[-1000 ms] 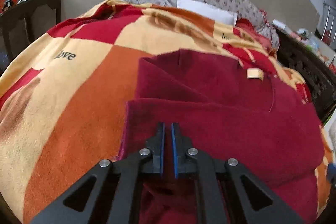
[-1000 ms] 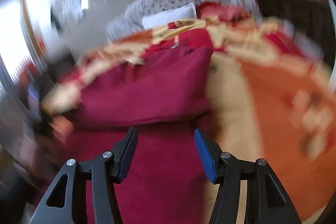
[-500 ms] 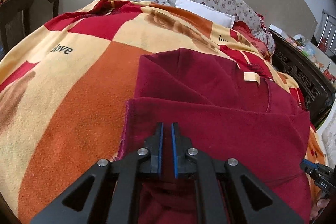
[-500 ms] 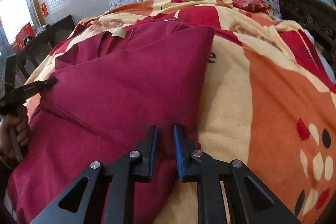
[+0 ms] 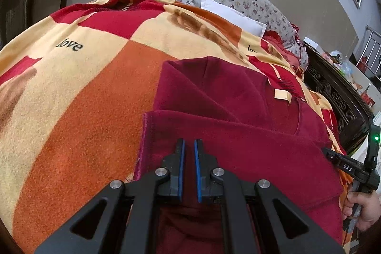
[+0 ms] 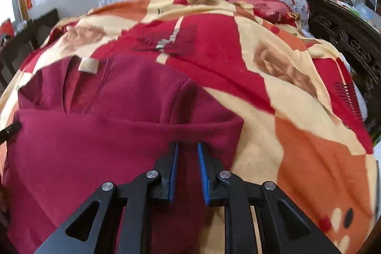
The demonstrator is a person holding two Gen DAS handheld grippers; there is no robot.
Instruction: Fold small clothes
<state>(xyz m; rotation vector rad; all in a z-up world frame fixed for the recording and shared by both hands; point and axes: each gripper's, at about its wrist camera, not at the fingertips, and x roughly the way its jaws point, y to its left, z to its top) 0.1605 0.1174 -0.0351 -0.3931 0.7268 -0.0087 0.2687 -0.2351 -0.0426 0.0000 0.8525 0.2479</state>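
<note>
Left wrist view: the maroon garment (image 5: 238,135) is spread on the bed's blanket (image 5: 71,87) — its folded band runs crosswise ahead of both grippers. The left hand-held gripper (image 5: 188,146) is clamped on the near left edge; the right hand-held gripper (image 6: 187,149), just narrowed, is pinched on the near right corner.

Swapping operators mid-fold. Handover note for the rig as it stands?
Left gripper: jaws shut on the near-left edge of the maroon top.
Right gripper: jaws have just been closing, now pinching the top's near-right edge, fabric between the pads.
The top lies on the patterned blanket, neck label facing up at the far end.
Done: a fold already lies across the top, its edge just ahead of both grippers.
Left: probably one more fold toward the collar, then release and flatten.
</note>
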